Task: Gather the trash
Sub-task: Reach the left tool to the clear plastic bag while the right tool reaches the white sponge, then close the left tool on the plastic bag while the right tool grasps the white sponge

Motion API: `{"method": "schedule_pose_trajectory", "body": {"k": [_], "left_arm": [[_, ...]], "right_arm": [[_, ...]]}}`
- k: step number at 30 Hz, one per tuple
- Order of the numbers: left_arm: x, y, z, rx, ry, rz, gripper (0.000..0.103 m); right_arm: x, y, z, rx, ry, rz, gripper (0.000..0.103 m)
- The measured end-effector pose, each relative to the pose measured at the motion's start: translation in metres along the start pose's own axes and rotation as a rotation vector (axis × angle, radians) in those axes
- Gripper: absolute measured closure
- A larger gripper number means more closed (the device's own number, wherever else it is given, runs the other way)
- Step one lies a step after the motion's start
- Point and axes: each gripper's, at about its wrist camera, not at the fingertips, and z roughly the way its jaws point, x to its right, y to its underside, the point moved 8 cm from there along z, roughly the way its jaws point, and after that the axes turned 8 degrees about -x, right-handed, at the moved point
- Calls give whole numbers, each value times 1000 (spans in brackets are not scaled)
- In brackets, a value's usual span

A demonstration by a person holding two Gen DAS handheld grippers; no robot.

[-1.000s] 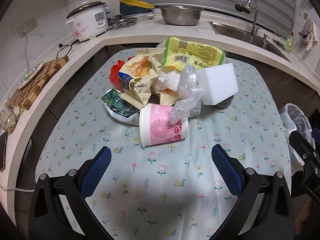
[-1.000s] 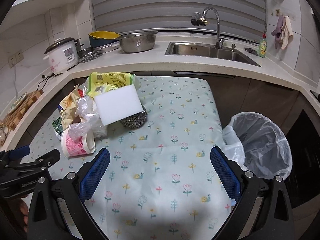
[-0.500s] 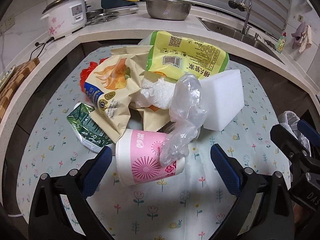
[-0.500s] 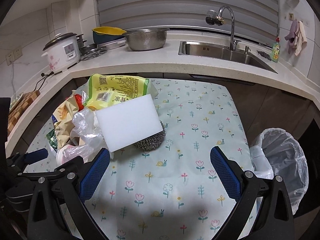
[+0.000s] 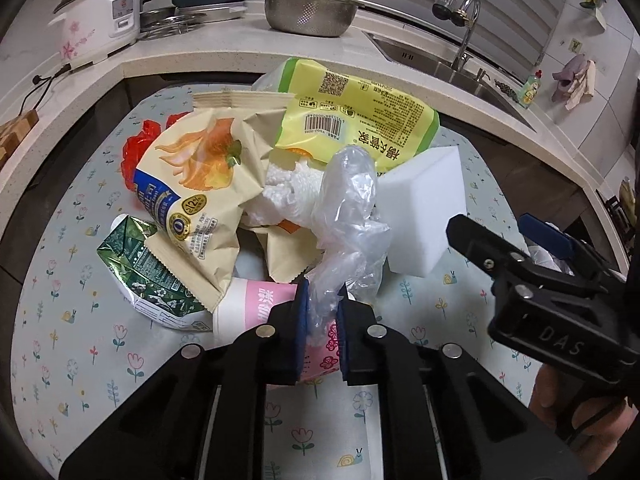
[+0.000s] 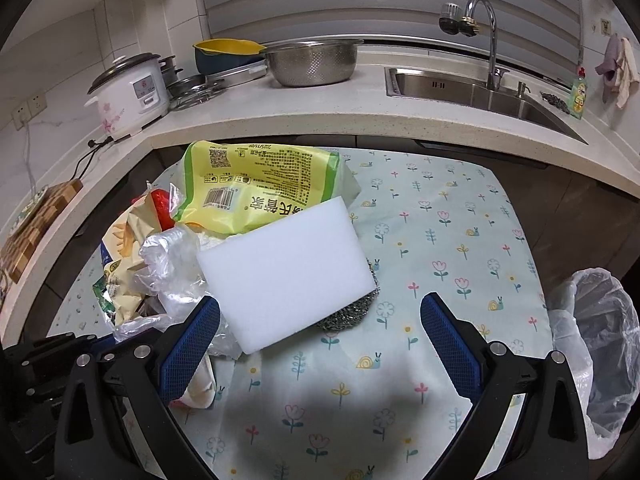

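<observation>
I see the worktop (image 6: 440, 240) under a floral cloth, with the trash heaped on its left half. The lined bin (image 6: 600, 360) stands off the right edge, near side. The yellow-green bag (image 5: 360, 120) lies at the far end of the heap, the beige snack bag (image 5: 192, 184) to its left, and the white sponge block (image 6: 288, 272) leans at the right over a steel scourer (image 6: 348, 316). The pink cup (image 5: 256, 312) lies on its side nearest me. My left tool (image 5: 322, 316) is closing on the crumpled clear plastic bag (image 5: 348, 216), with the film pinched between the pads above the cup. My right tool (image 6: 320, 320) is released, jaws wide, straddling the sponge's near corner without touching it.
</observation>
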Motion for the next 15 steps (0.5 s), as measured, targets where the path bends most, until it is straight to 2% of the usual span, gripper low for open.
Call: {"method": "schedule_pose_trajectory", "body": {"k": [8,15], "left_arm": [[-15,-8,-4,22,-4,-32,92],[-21,-11,-1,13,1,-53,92]], "right_arm": [[-19,-9,21,-17,26,-50,7],[-20,-9,20,-19,38,-22,7]]}}
